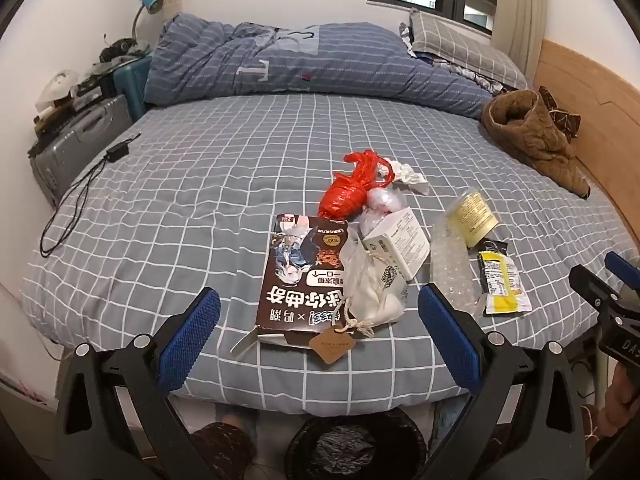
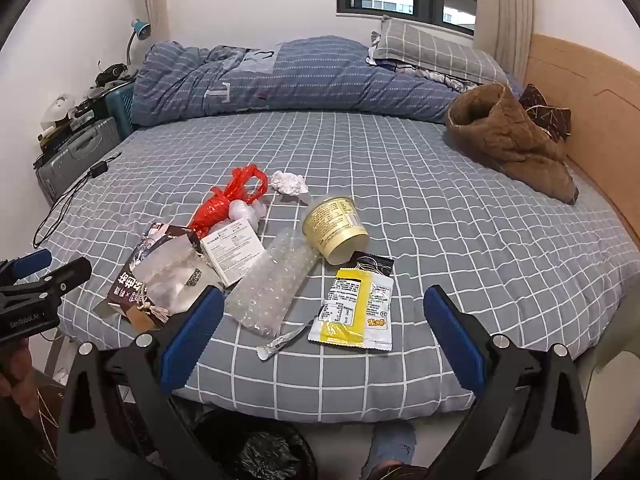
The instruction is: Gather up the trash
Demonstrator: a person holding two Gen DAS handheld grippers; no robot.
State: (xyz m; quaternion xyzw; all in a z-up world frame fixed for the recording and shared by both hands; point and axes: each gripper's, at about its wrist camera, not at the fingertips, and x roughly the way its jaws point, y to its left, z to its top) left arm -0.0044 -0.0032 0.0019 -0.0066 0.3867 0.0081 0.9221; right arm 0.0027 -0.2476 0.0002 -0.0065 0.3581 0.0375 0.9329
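Trash lies in a heap on the checked bed sheet [image 1: 180, 208]: a brown snack box [image 1: 300, 276], a white drawstring pouch [image 1: 370, 288], a small white carton [image 1: 400, 240], a red plastic bag [image 1: 352, 188], a crumpled tissue [image 2: 288, 182], bubble wrap [image 2: 272, 284], a yellow tipped-over cup [image 2: 336, 228] and a yellow snack wrapper [image 2: 354, 308]. My left gripper [image 1: 318, 292] hovers open in front of the box and pouch, holding nothing. My right gripper [image 2: 324, 292] hovers open before the wrapper, also holding nothing. A bin with a black liner [image 1: 356, 444] stands on the floor below the bed edge.
A rolled blue quilt [image 1: 300, 60] and a pillow lie at the far side. A brown jacket [image 2: 508, 136] rests by the wooden headboard [image 2: 580, 92]. Suitcases [image 1: 76, 140] stand left of the bed, and a black cable [image 1: 76, 196] trails over the sheet. A person's slippered foot [image 2: 390, 446] shows beside the bin.
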